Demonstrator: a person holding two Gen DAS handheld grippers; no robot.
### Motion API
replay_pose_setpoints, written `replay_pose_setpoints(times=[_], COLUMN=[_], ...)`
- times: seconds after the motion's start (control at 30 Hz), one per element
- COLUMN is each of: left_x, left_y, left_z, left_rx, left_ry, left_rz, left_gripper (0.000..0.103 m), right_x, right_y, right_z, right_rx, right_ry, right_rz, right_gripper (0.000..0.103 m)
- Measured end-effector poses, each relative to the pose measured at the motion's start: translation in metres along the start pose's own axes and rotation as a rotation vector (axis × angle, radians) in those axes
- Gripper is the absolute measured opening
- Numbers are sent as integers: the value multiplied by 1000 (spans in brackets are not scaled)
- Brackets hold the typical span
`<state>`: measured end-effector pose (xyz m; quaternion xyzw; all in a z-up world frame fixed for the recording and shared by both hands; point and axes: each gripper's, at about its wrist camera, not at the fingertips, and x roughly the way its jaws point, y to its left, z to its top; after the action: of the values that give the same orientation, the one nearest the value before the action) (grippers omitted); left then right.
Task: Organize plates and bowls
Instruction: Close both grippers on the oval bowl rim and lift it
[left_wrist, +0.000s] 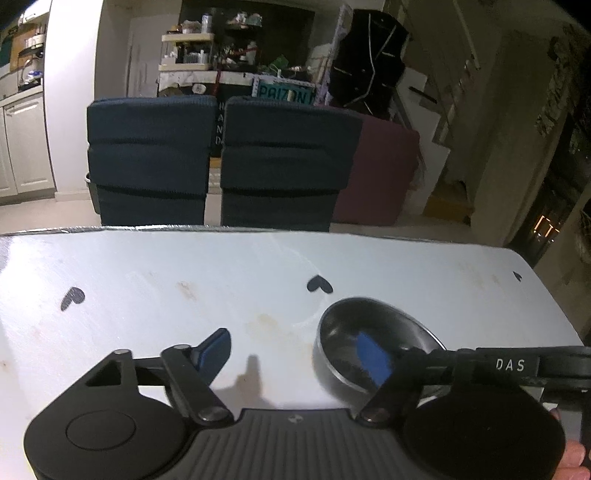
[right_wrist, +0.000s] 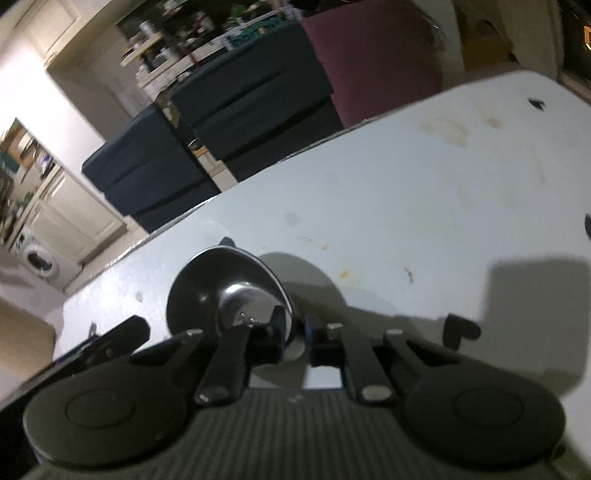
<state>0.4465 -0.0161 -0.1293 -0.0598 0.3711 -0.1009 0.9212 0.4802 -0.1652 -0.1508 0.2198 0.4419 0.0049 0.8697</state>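
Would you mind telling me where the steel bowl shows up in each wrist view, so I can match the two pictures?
Left wrist view: the steel bowl sits lower right, on the white table, around the left gripper's right finger.
Right wrist view: the steel bowl is lower centre-left, its rim between the fingers of the right gripper.
Shared landmark: the dark blue chairs beyond the table's far edge.

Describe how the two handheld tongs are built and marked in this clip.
Both tongs, left tongs and right tongs, share one build: matte black bodies, ribbed grey centre plate, round side discs, black linkage bars with silver rivets, blue finger pads. White "DAS" lettering marks a black bar. A bare fingertip shows.
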Motion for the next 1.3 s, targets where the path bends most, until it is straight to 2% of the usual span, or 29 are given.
replay_pose_setpoints(times=[0.4, 0.53, 0.73, 0.87, 1.0, 1.17, 1.3], left_x=[13, 14, 14, 15, 14, 2, -14], left_y=[1, 1, 4, 4, 3, 0, -8], left_z=[-10, -10, -9, -10, -9, -5, -1], left_rx=[7, 16, 13, 2, -9, -8, 5], left_ry=[101, 117, 145, 173, 176, 156, 136], left_rz=[2, 12, -18, -38, -37, -44, -48], left_gripper=[45, 27, 19, 12, 10, 8, 7], right_x=[-1, -4, -4, -2, 2, 1, -13], right_y=[14, 20, 21, 23, 29, 32, 32], right_z=[0, -4, -4, -4, -8, -11, -10], right_rx=[-239, -335, -334, -311, -338, -343, -345], right_ry=[34, 58, 64, 99, 117, 78, 42], right_rz=[7, 36, 38, 23, -2, -35, -33], right_gripper=[7, 6, 7, 13, 13, 8, 7])
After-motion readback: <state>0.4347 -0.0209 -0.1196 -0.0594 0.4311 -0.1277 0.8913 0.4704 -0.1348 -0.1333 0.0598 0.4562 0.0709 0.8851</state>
